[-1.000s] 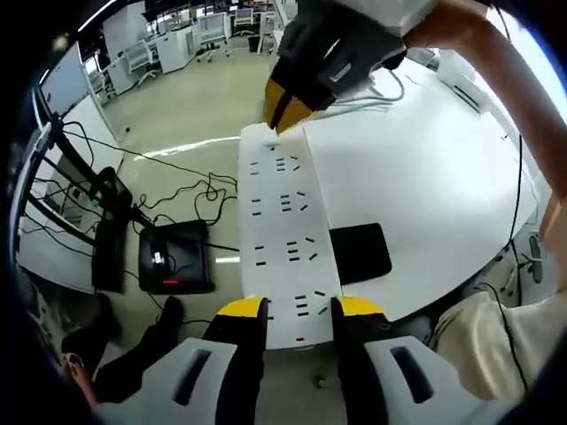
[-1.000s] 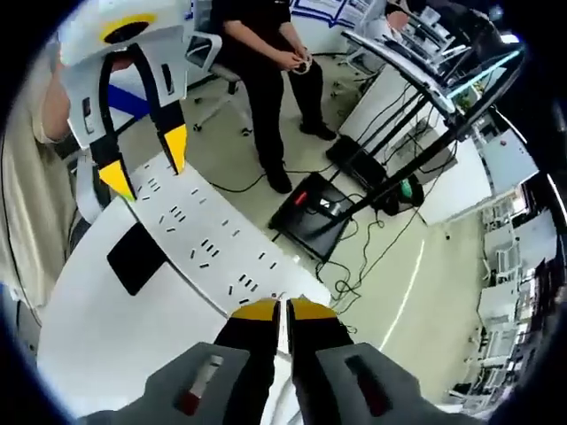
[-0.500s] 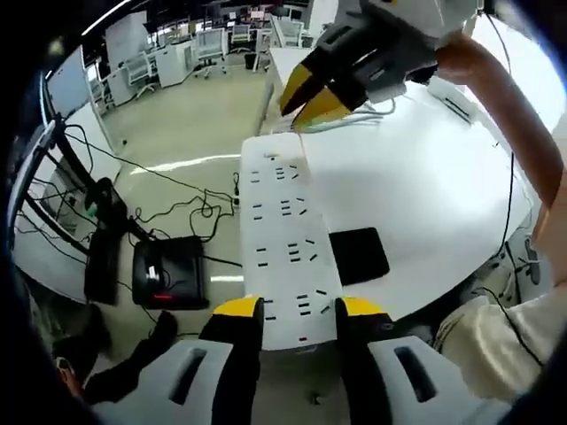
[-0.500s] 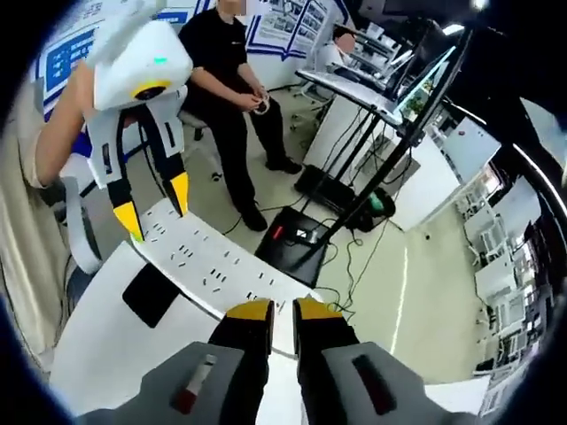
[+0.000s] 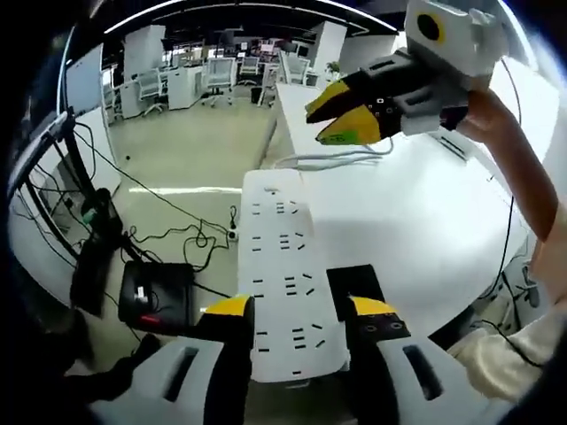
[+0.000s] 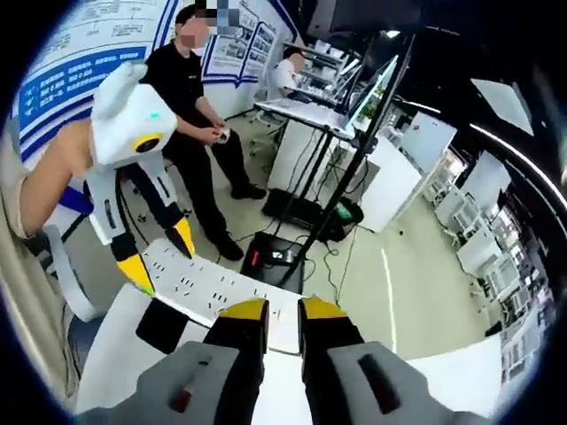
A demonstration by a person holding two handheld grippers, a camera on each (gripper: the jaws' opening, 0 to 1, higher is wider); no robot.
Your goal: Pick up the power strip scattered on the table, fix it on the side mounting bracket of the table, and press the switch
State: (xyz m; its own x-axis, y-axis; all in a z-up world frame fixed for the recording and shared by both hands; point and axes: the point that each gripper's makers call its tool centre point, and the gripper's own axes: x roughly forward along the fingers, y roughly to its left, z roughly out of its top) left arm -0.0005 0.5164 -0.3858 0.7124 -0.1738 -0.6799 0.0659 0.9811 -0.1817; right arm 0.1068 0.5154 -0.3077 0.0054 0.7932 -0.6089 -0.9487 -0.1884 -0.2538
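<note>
Power strip (image 5: 285,285): white, long, lying along the edge of the white table (image 5: 425,221), sockets facing up. Its near end sits between the jaws of the left gripper (image 5: 297,307); those yellow-tipped jaws are spread to the strip's width and sit against its two long sides, pinching it. The far end of the strip points toward a white cable (image 5: 337,159) that runs over the tabletop.

A flat black pad (image 5: 361,288) lies on the table just beside the strip, on the tabletop side.

Right gripper (image 5: 341,113) hangs in the air above the far end of the strip, apart from it, held by a hand (image 5: 487,119). In the right gripper view its own jaws (image 6: 282,310) stand with a narrow gap between them and nothing in it. That view looks back along the strip (image 6: 213,290) to the left gripper (image 6: 159,251) at the other end.

On the floor below the table edge: a black box (image 5: 155,297) with a red light, and loose black cables (image 5: 190,232). A person in dark clothes (image 6: 199,124) sits behind.
</note>
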